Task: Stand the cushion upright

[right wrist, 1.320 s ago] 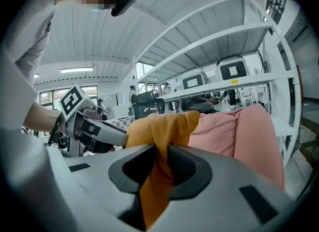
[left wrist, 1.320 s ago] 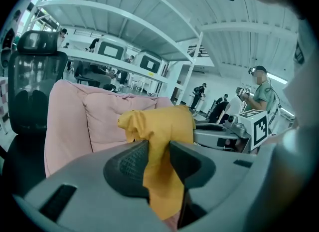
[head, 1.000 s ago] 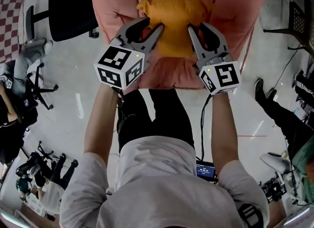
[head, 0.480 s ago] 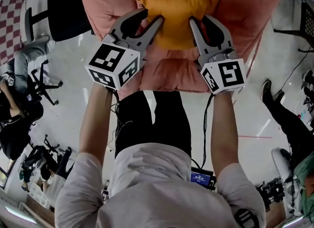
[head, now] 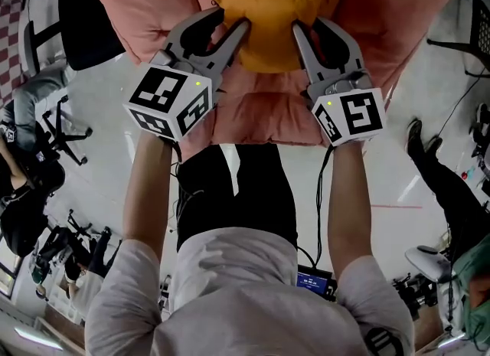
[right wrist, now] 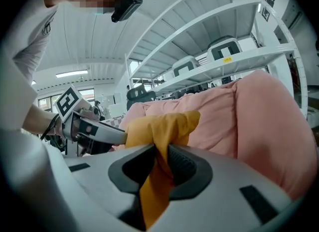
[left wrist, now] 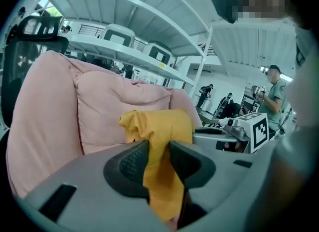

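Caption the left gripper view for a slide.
Left gripper pinching a fold of the orange cushion between its jaws, pink armchair behind.

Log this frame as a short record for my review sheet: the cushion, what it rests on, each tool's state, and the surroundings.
cushion: orange cushion, bunched, held at both side edges
support: pink padded seat; cushion lies close to its backrest
left tool: shut on the cushion, fabric pinched between the pads
right tool: shut on the cushion, fabric pinched between the pads
surroundings: white shelving behind the seat
task status: cushion gripped by both tools, not yet released
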`<state>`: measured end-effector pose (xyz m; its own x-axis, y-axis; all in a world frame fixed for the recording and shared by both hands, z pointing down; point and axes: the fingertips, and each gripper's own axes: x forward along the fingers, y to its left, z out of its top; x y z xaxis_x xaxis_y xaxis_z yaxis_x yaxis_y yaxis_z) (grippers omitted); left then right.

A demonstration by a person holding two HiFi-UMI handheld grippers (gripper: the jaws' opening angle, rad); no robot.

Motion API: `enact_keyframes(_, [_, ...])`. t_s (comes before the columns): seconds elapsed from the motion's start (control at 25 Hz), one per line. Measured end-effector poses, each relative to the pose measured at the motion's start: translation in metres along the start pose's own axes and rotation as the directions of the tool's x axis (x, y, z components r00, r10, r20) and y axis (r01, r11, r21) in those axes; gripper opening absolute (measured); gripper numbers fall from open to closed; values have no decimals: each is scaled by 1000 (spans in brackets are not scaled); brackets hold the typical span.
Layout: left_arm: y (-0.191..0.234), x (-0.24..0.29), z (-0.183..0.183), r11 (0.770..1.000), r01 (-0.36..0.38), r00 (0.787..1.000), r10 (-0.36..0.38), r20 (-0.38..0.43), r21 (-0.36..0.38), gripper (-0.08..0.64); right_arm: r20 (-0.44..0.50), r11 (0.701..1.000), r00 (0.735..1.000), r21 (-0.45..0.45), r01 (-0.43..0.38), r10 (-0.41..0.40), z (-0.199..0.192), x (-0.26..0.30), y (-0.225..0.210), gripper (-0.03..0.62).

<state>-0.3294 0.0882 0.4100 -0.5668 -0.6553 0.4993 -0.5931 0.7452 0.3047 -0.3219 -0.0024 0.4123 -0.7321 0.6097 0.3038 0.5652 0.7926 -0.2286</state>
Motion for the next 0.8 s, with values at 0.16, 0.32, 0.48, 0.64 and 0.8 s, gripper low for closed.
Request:
enact_keyframes(0.16, [4,5,-3,1000,0,1000,0,-11,10,144,-5,1000,1000,12,3,-3,-6,5,-3,92])
enact_keyframes(0.32, [12,3,-8,1000,-12,1000,13,-17,14,144,-19,1000,1000,12,0,0,-13,13,0,92])
enact_keyframes(0.48, [18,6,-9,1000,-5,1000,5,-28,20,144,-35,1000,999,13,6,-5,-17,20,-1,92])
enact_keyframes(0.64, [22,10,-14,1000,3,999,-3,-34,6,144,-63,1000,998,-6,17,-17,-23,25,-4,92])
enact_keyframes(0.8, [18,17,-20,1000,12,999,-12,-35,-15,144,-78,1000,997,6,25,-24,-31,21,-11,92])
